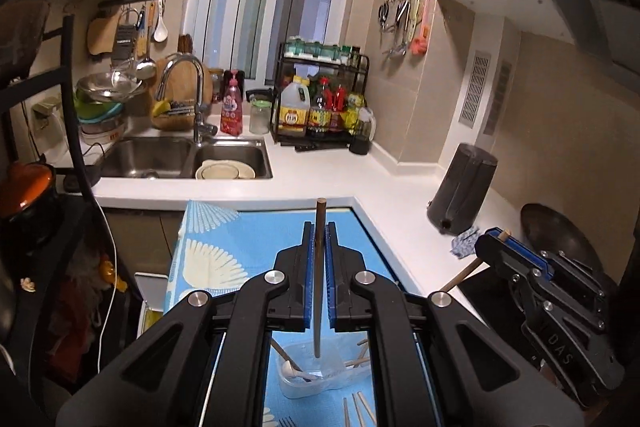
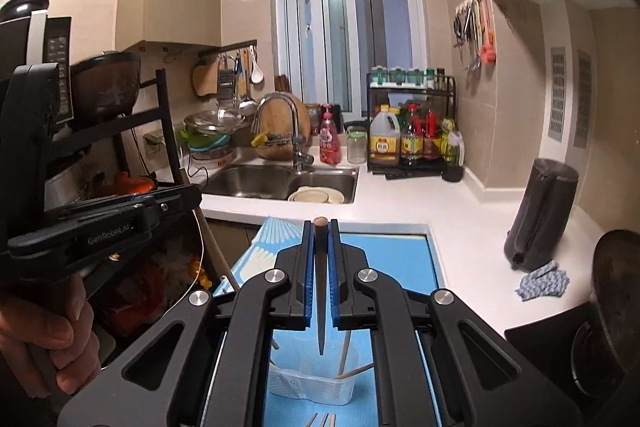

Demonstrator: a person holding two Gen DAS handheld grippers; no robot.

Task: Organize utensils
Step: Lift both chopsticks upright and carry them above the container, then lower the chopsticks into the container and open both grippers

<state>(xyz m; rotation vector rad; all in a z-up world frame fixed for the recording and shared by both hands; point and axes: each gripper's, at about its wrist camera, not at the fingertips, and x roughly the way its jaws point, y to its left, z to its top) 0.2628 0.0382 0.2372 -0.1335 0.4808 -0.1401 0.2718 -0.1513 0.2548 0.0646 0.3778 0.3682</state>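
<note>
Open white counter (image 2: pixel 404 203) ahead & to the right. Obstacles: sink (image 2: pixel 280 183) w/ tap (image 2: pixel 294 131), bottle rack (image 2: pixel 412 131), dark jug (image 2: pixel 540 211), pan (image 2: pixel 616 291); plastic tub (image 2: pixel 312 383) just below.

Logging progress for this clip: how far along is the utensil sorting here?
Partly done. Done: the clear container on the blue cloth already holds a white spoon and some chopsticks. In hand: the left tongs are shut on a dark chopstick; the right tongs are shut on another dark chopstick, both above the container. Left: loose chopsticks lie on the cloth.
</note>
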